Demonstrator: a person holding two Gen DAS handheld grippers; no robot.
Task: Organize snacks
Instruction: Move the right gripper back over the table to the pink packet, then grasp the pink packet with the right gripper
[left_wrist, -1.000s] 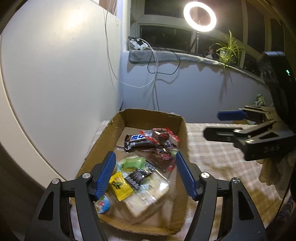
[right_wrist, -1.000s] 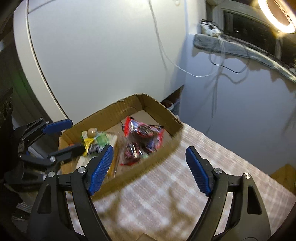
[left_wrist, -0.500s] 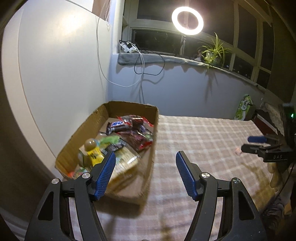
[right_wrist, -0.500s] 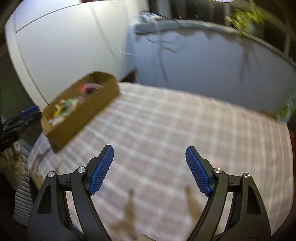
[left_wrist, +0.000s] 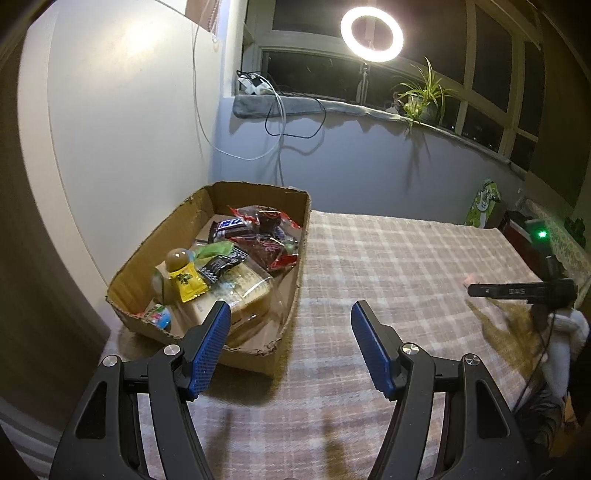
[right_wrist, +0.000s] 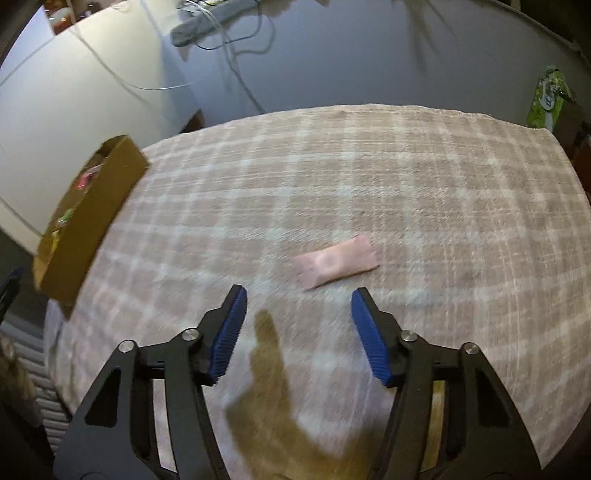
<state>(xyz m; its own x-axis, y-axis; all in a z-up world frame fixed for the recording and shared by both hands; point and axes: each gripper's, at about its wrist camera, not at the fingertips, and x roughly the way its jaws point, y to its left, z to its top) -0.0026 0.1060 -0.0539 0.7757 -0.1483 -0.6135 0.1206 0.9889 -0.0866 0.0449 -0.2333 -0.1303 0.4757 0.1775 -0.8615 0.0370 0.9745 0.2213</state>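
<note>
Right gripper (right_wrist: 295, 295), jaws closing yet empty, sits low in frame just below pink packet (right_wrist: 337, 266); left gripper (left_wrist: 288, 314) released, holding nothing, beside cardboard box (left_wrist: 288, 295).

Checked tablecloth (right_wrist: 406, 177) with a cardboard snack box (right_wrist: 92, 214) at its edge, pink packet (right_wrist: 337, 266) well apart.

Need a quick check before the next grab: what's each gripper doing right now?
Left gripper: open, empty.
Right gripper: jaws closing, nothing between them; pink packet lies ahead.
</note>
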